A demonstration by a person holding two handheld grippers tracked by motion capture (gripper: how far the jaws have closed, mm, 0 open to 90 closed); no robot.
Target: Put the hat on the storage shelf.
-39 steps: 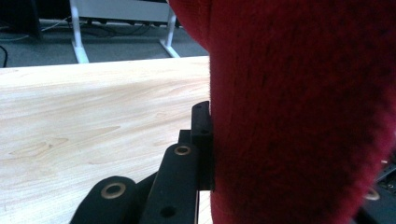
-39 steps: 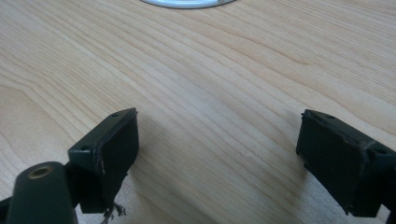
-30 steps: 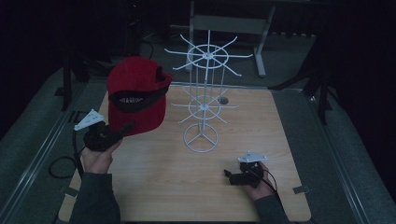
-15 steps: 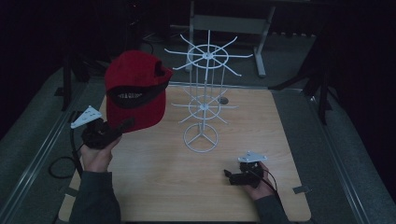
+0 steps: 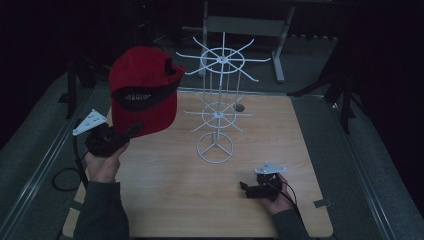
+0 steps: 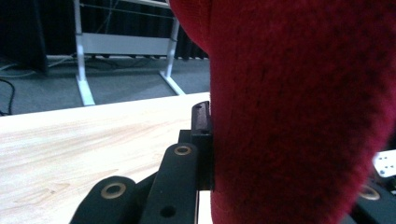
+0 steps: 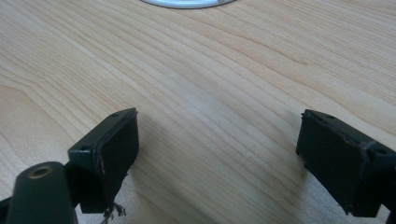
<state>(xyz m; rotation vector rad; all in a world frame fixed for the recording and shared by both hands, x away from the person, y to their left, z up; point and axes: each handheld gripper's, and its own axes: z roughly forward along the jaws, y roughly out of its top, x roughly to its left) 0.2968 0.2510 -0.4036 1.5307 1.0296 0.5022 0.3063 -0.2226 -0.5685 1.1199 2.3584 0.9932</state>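
A red cap (image 5: 142,90) with a dark band inside hangs in the air over the table's left side, left of the white wire rack (image 5: 218,107). My left gripper (image 5: 131,129) is shut on the cap's lower edge. In the left gripper view the red cap (image 6: 299,107) covers the right half, and one black jaw presses against it at my left gripper (image 6: 212,140). My right gripper (image 5: 246,187) rests low on the wooden table (image 5: 165,200), near the front right. In the right gripper view my right gripper (image 7: 217,149) is open, its jaws wide apart over bare wood.
The rack's round base (image 5: 215,147) stands mid-table, and its ring (image 7: 187,3) lies just ahead of the right gripper. A grey metal frame (image 5: 245,25) stands behind the table. Dark floor surrounds the table's edges.
The left hand has lifted the cap slightly up and a little leftward. The right gripper has stayed still on the table.
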